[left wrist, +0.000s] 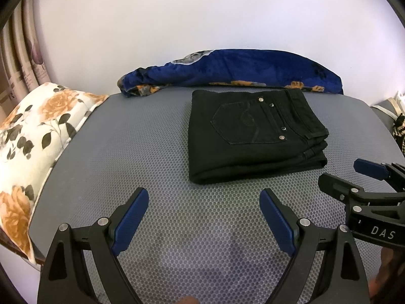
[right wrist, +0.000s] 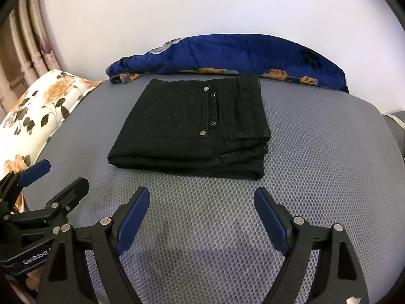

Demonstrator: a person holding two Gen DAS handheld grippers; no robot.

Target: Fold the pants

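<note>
Pants (left wrist: 255,136) lie fully folded on the mat (left wrist: 126,152); both grippers (left wrist: 203,217) (right wrist: 201,217) are held wide, empty, and should be kept clear.

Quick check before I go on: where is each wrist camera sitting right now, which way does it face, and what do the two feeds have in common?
Left wrist: sits on the left gripper, angled down over the grey mat at the folded black pants; its own open fingers show, plus the right gripper at the right edge.
Right wrist: sits on the right gripper, same downward look; open fingers show, the left gripper at lower left.
Shared: pants, mat, blue blanket, floral pillow.
</note>
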